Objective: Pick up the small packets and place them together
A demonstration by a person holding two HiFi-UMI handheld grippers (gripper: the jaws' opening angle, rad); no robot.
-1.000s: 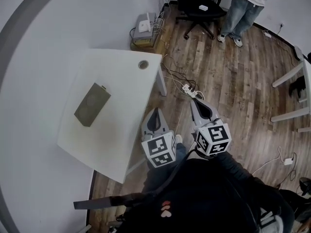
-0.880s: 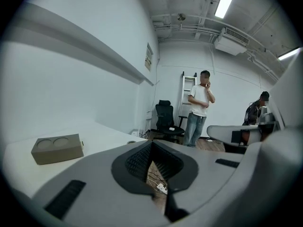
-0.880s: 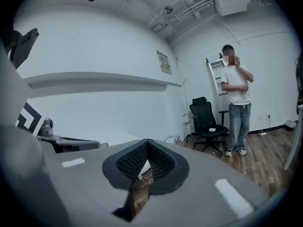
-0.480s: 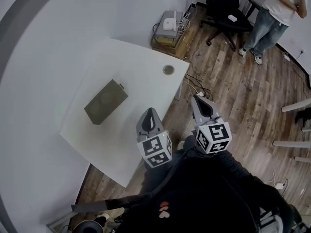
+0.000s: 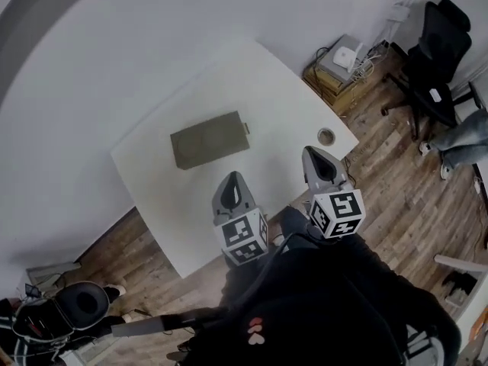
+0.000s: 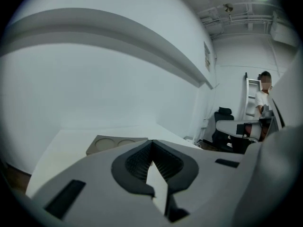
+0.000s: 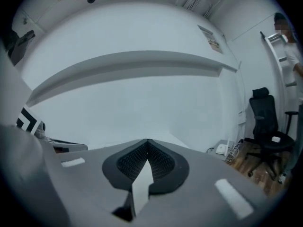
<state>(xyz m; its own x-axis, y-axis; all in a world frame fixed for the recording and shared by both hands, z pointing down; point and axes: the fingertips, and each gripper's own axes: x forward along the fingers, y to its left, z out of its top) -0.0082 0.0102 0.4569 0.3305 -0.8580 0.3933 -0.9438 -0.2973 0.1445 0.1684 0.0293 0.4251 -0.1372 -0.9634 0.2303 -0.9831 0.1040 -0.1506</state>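
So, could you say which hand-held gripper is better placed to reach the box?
Left, probably: the left hand-held gripper is nearer the box and faces it; the right hand-held gripper sits farther off.

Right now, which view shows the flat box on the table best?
Head view: the whole box lies on the white table. Left gripper view shows part of it, with two round recesses; right gripper view shows none.

We are seeing a white square table (image 5: 259, 90) standing on a brown wooden floor (image 5: 396, 197), a flat olive-grey rectangular box (image 5: 210, 139) lying on the tabletop, and a black office chair (image 5: 435, 59) sitting near a white router (image 5: 347, 54).
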